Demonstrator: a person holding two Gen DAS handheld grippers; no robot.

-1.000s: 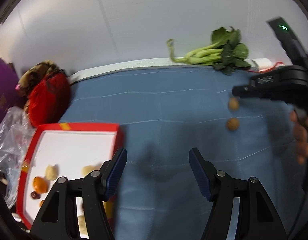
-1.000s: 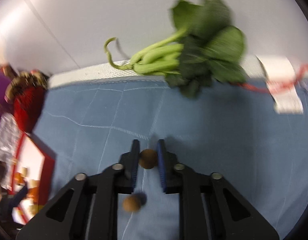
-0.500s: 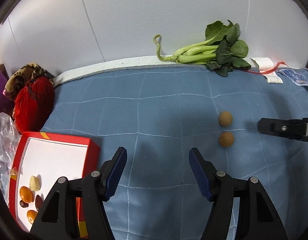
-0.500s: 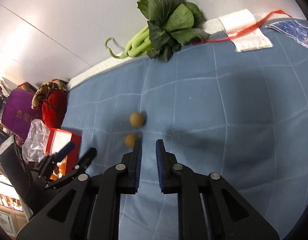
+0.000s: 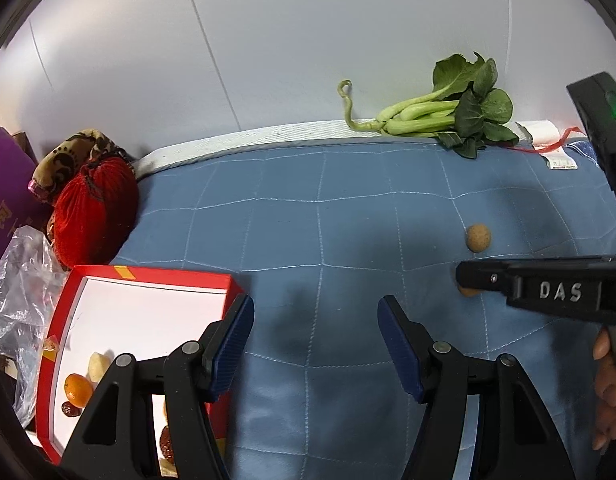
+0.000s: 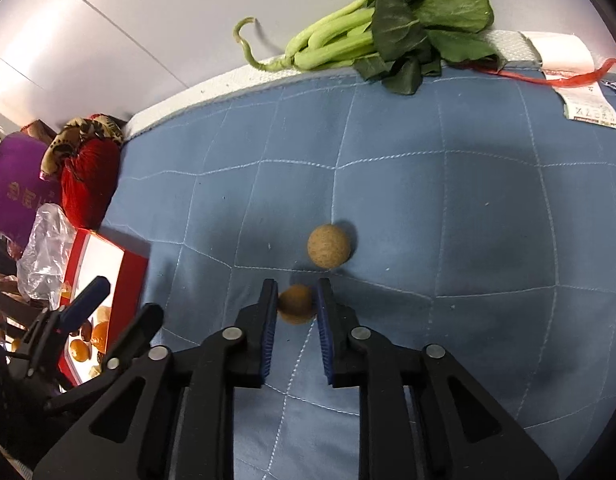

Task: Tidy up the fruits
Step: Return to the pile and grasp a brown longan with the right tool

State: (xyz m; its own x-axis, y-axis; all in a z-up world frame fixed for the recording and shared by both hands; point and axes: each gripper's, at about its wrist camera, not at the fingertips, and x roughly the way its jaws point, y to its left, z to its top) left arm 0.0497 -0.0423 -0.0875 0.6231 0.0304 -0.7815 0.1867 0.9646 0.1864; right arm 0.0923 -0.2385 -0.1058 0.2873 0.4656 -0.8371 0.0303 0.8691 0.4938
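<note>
While the left gripper [image 5: 315, 344] gapes empty, only the right wrist view shows the right gripper [image 6: 296, 304] grasping the nearer longan [image 6: 295, 304].

The right gripper [image 6: 295, 306] has its fingers [image 6: 268, 304] closed on a brown fruit [image 6: 295, 309] on the blue quilt [image 6: 427, 184]. A second fruit [image 6: 329, 246] lies just beyond it. Greens [image 6: 387, 28] rest at the far edge; a red tray [image 6: 124, 276] sits left.
</note>
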